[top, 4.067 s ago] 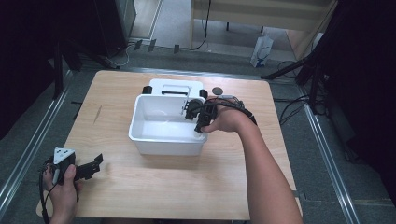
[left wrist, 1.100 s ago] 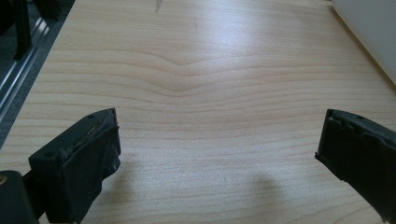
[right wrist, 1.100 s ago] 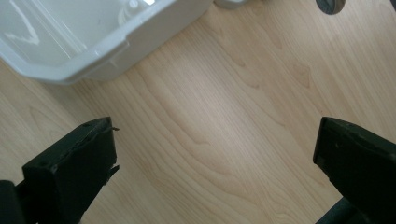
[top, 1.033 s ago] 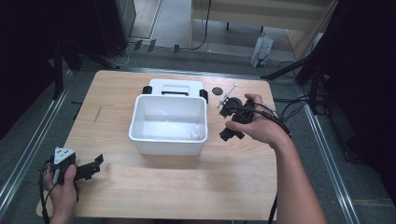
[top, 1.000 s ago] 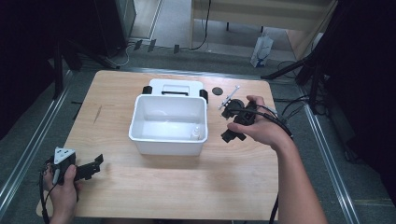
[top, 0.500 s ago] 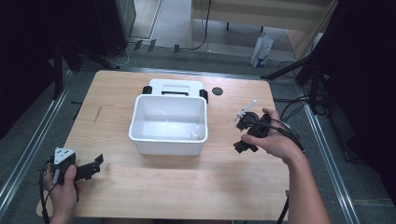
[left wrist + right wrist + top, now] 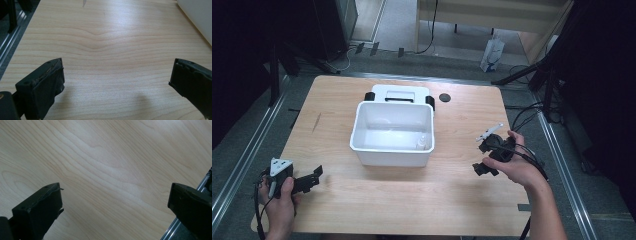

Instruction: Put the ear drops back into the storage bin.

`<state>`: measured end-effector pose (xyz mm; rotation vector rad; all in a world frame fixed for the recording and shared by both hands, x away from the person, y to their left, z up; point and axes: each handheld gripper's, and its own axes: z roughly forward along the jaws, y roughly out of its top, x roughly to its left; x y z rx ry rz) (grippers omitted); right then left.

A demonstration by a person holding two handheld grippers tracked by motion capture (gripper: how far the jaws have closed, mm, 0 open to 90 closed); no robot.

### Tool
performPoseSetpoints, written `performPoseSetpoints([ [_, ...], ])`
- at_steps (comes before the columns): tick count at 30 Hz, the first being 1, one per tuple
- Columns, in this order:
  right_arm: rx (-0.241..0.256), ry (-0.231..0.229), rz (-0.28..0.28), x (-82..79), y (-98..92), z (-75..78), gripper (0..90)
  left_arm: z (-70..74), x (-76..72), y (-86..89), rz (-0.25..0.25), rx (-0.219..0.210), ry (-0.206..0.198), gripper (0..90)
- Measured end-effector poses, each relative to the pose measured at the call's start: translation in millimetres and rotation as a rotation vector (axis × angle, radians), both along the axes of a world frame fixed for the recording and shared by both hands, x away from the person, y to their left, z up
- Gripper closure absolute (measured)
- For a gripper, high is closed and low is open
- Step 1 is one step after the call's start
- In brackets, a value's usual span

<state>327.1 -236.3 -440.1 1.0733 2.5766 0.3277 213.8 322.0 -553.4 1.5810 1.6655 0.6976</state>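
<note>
Over bare table (image 7: 412, 200), right gripper (image 7: 484, 157) jaws gape beside tub (image 7: 392, 150).

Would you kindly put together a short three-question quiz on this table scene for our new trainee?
1. True or false: the right tongs are shut on something.
2. Where does the white tub stand? A) at the table's near left corner B) near the middle of the wooden table C) on the floor
3. Fill in: in the left gripper view, the left tongs stand open over bare ____.

Key: 1. False; the right gripper view shows the jaws wide apart with nothing between them. 2. B. 3. Wood.
</note>
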Motion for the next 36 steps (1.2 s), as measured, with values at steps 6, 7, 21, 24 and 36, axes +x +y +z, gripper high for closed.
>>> performPoseSetpoints([
  [6,0.025,-0.013,-0.028,-12.6,-14.1,-12.9,0.0,0.0,-0.1,0.0,0.000,0.002,-0.002,0.2],
  [7,0.028,-0.014,-0.034,-14.0,-16.0,-14.6,0.0,0.0,-0.1,0.0,0.000,0.003,-0.002,0.2],
  [21,0.154,-0.092,-0.175,-44.5,-50.9,-50.0,0.0,-0.1,-0.2,-0.4,0.000,0.006,-0.004,0.2],
  [24,0.176,-0.113,-0.198,-50.8,-57.0,-56.9,0.0,-0.1,-0.3,-0.4,0.000,0.006,-0.005,0.2],
  [36,0.299,-0.194,-0.270,-77.2,-77.1,-82.2,0.0,0.0,-0.5,-0.4,0.000,0.005,-0.005,0.2],
])
